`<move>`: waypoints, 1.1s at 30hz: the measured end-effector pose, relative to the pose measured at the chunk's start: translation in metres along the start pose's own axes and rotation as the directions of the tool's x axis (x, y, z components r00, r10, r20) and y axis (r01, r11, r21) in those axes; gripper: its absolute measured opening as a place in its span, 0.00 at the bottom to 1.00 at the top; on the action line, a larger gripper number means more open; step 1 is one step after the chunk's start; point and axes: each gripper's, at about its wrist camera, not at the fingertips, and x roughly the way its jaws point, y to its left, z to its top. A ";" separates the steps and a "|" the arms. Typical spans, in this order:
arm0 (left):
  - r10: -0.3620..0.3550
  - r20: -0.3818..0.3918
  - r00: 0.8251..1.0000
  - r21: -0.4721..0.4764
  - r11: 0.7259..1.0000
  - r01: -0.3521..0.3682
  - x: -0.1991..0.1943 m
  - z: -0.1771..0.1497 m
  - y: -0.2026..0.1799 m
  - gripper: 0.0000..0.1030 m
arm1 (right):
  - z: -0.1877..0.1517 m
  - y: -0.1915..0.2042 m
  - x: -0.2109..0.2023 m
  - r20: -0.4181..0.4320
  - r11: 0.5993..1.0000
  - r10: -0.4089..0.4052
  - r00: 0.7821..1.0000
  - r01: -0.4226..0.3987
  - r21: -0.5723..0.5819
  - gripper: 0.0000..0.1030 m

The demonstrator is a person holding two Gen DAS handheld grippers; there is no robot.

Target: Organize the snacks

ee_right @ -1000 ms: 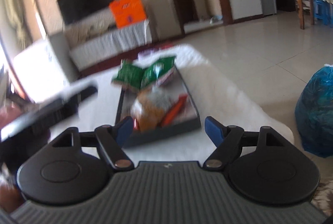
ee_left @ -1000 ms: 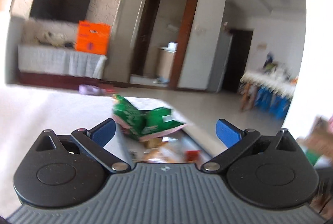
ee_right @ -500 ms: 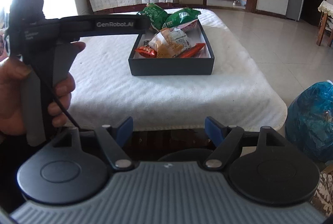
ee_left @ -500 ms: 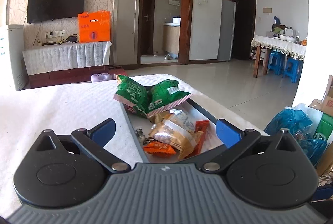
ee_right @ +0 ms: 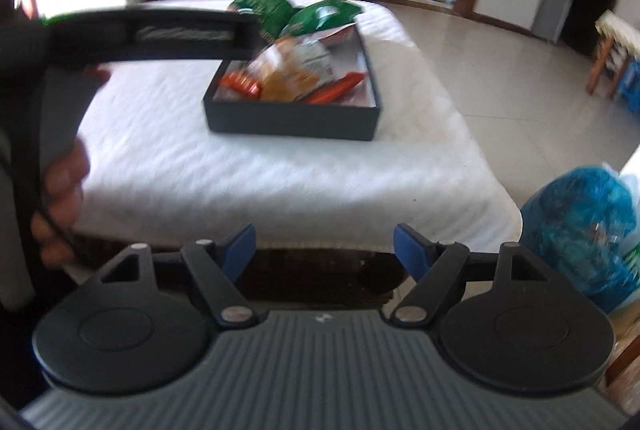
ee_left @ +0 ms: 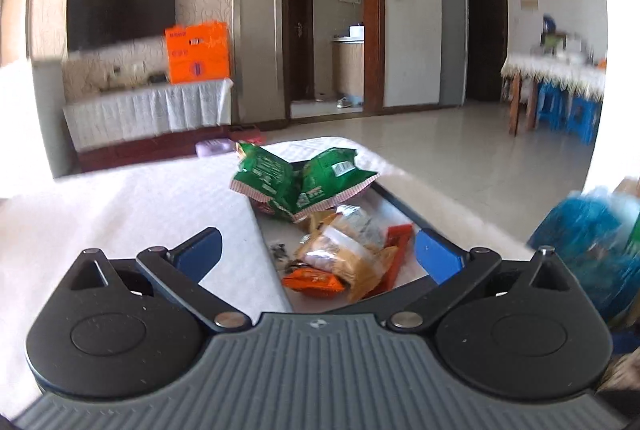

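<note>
A black tray (ee_right: pixel 292 118) sits on a white-covered table (ee_right: pixel 240 182) and holds several snack packs: two green bags (ee_left: pixel 304 178) at its far end, a tan clear-window bag (ee_left: pixel 348 250), a small orange packet (ee_left: pixel 312 280) and a red-orange stick pack (ee_left: pixel 398 250). My left gripper (ee_left: pixel 318 254) hovers open just before the tray's near end, nothing between its blue pads. My right gripper (ee_right: pixel 324 248) stands open farther back, off the table's front edge, with nothing in it. In the right wrist view the left gripper's black body (ee_right: pixel 152 36) crosses the upper left, held by a hand (ee_right: pixel 64 190).
A blue plastic bag (ee_right: pixel 580 226) sits on the floor right of the table. Tiled floor (ee_left: pixel 460 150) stretches behind toward a doorway. An orange box (ee_left: pixel 198 52) stands on a TV bench; a dining table with blue stools (ee_left: pixel 560 98) is at the far right.
Both hand-held grippers rolled and shifted slightly; the right one dipped back off the table edge, bringing the left gripper and hand into its view. Snacks and tray stayed put. Both stayed open.
</note>
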 end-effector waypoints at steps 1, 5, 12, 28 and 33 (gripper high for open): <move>-0.004 -0.001 1.000 0.010 1.000 0.004 0.000 -0.001 -0.002 1.00 | 0.000 0.001 0.002 -0.010 1.000 0.006 1.000 -0.006 -0.011 0.76; -0.041 -0.021 0.999 0.001 0.999 0.041 0.002 -0.003 -0.003 1.00 | 0.000 -0.003 0.004 -0.023 0.999 0.029 0.999 -0.029 0.015 0.75; -0.049 -0.056 0.997 0.004 0.999 0.049 0.010 -0.007 -0.005 1.00 | 0.000 -0.004 0.006 -0.036 0.998 0.051 0.998 -0.050 0.030 0.76; -0.067 -0.070 0.995 0.010 0.998 0.068 0.015 -0.009 -0.005 1.00 | 0.000 -0.004 0.008 -0.041 0.998 0.053 0.998 -0.053 0.022 0.76; -0.070 -0.074 0.995 0.010 0.997 0.071 0.016 -0.009 -0.005 1.00 | 0.000 -0.004 0.008 -0.042 0.998 0.054 0.998 -0.053 0.022 0.76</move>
